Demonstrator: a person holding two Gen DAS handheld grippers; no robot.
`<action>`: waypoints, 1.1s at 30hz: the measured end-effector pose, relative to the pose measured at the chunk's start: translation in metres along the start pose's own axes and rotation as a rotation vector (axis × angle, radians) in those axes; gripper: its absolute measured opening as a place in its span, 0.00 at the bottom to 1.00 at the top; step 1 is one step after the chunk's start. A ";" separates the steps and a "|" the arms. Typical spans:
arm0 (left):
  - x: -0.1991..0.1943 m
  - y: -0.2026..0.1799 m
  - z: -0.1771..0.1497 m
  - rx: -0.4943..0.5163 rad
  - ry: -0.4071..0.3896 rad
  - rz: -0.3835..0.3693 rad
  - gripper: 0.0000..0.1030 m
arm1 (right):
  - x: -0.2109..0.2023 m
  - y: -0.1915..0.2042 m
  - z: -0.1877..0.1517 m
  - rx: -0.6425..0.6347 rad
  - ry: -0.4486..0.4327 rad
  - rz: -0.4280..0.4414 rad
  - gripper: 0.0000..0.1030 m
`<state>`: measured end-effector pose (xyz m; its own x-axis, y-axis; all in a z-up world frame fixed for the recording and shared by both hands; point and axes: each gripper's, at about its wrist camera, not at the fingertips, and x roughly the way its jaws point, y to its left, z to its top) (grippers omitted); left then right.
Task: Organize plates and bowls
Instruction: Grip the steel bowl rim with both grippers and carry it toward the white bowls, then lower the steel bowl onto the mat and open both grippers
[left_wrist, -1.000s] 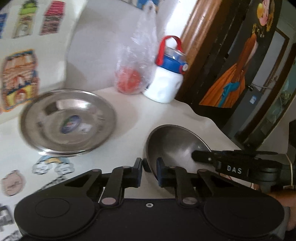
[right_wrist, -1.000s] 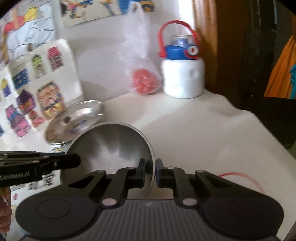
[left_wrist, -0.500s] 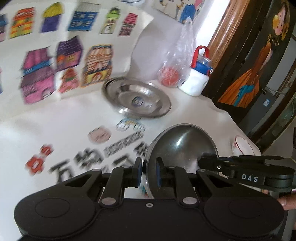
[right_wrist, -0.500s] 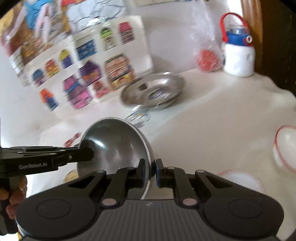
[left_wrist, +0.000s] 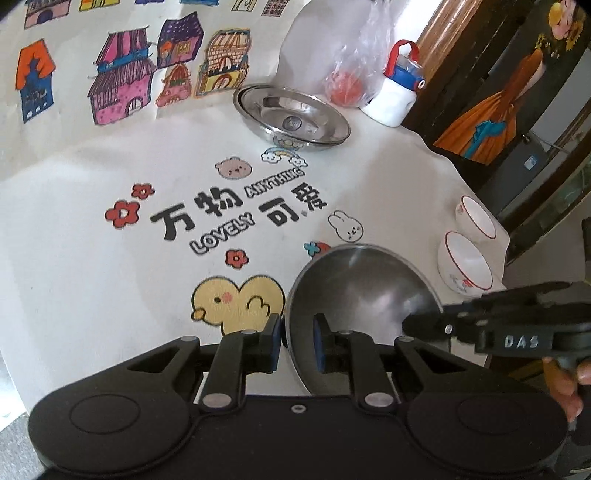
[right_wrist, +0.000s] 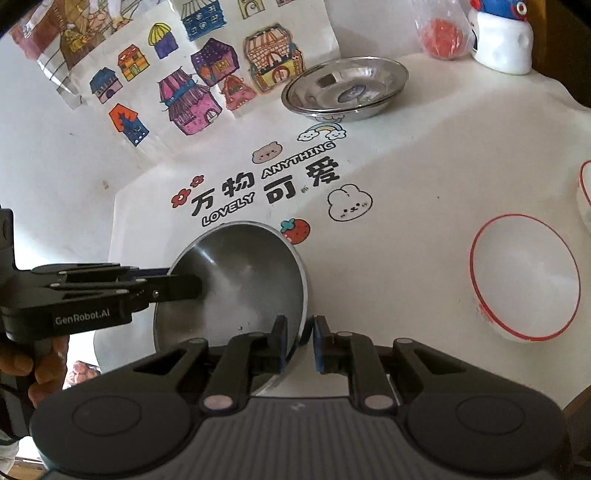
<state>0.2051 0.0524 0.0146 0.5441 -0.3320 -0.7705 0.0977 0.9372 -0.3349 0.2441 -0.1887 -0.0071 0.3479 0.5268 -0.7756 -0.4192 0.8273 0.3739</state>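
Both grippers hold one steel bowl (left_wrist: 362, 288) by opposite sides of its rim, above the near part of the table. My left gripper (left_wrist: 297, 341) is shut on its left rim. My right gripper (right_wrist: 298, 341) is shut on its right rim; the bowl also shows in the right wrist view (right_wrist: 240, 284). A stack of steel plates (left_wrist: 291, 118) sits at the back of the table, also in the right wrist view (right_wrist: 345, 88). Two white bowls with red rims, one nearer (left_wrist: 465, 267) and one farther (left_wrist: 476, 218), stand at the right edge.
The white tablecloth (left_wrist: 92, 240) has cartoon prints and lettering. A white bottle with a blue and red lid (left_wrist: 393, 96) and a plastic bag with something red (left_wrist: 347, 85) stand at the back. House drawings (left_wrist: 122, 85) lean on the wall. A dark doorway is at right.
Both grippers have pulled the steel bowl back from the far end of the table toward its near edge. The stacked plates, bottle and bag now lie far off. The white bowls have come into view.
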 end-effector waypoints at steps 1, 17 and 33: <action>0.001 -0.002 0.002 0.009 0.001 0.004 0.18 | 0.000 -0.002 -0.001 0.004 -0.004 0.005 0.18; -0.018 -0.005 -0.009 0.120 -0.153 0.036 0.77 | -0.052 -0.007 -0.065 -0.155 -0.436 -0.086 0.87; 0.030 -0.136 0.033 0.367 -0.260 -0.083 0.99 | -0.091 -0.092 -0.094 0.068 -0.660 -0.375 1.00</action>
<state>0.2351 -0.0819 0.0550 0.7087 -0.4133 -0.5718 0.4126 0.9002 -0.1394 0.1727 -0.3312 -0.0188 0.8951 0.1975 -0.3998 -0.1288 0.9729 0.1922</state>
